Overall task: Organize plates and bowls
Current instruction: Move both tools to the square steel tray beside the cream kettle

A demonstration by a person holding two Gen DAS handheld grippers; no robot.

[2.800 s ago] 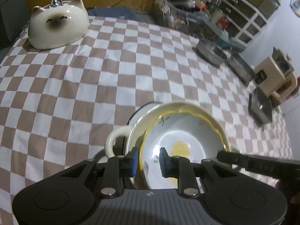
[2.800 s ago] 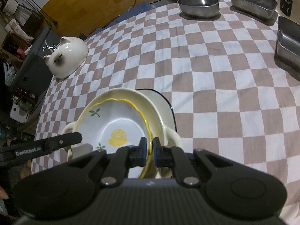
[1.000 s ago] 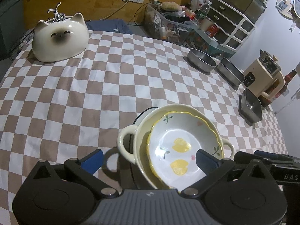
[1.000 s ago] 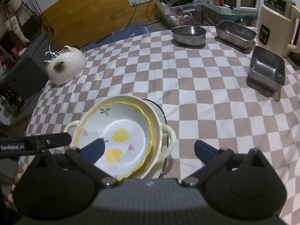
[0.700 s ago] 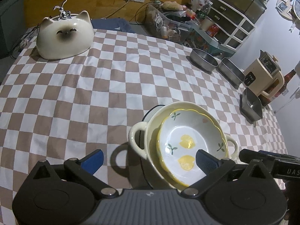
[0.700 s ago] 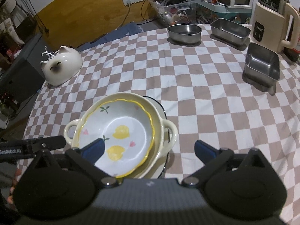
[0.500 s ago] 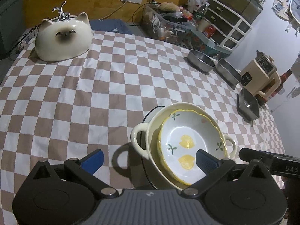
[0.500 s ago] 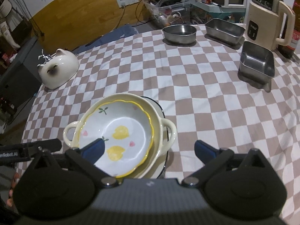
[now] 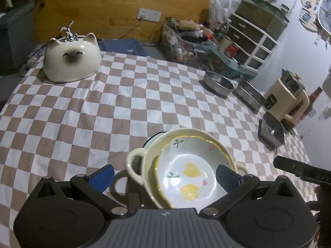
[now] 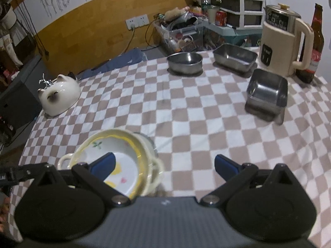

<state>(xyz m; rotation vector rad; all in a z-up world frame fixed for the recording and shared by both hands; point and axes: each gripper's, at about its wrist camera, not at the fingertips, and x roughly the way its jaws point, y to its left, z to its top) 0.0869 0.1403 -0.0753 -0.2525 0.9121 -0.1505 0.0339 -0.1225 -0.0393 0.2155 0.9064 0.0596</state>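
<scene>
Since the earlier frames both grippers have let go of the lemon bowl and pulled up and back; the right one has also swung right, so the stack now sits lower left in its view. The left gripper [image 9: 164, 174] and right gripper [image 10: 164, 164] both stand wide open, holding nothing. The lemon bowl [image 9: 191, 175] rests nested in the cream handled bowl [image 9: 136, 161], which sits on a dark-rimmed plate [image 9: 154, 139], all near the front edge of the checked cloth [image 9: 124, 103]. Judged status: this stack looks complete. Possibly left to sort: the round steel bowl [image 10: 184, 62] and two steel trays [image 10: 234, 59], [image 10: 266, 92] at the far right, well apart from the stack, and the cat dish [image 9: 72, 65] at far left. Whether these belong to the task cannot be told.
</scene>
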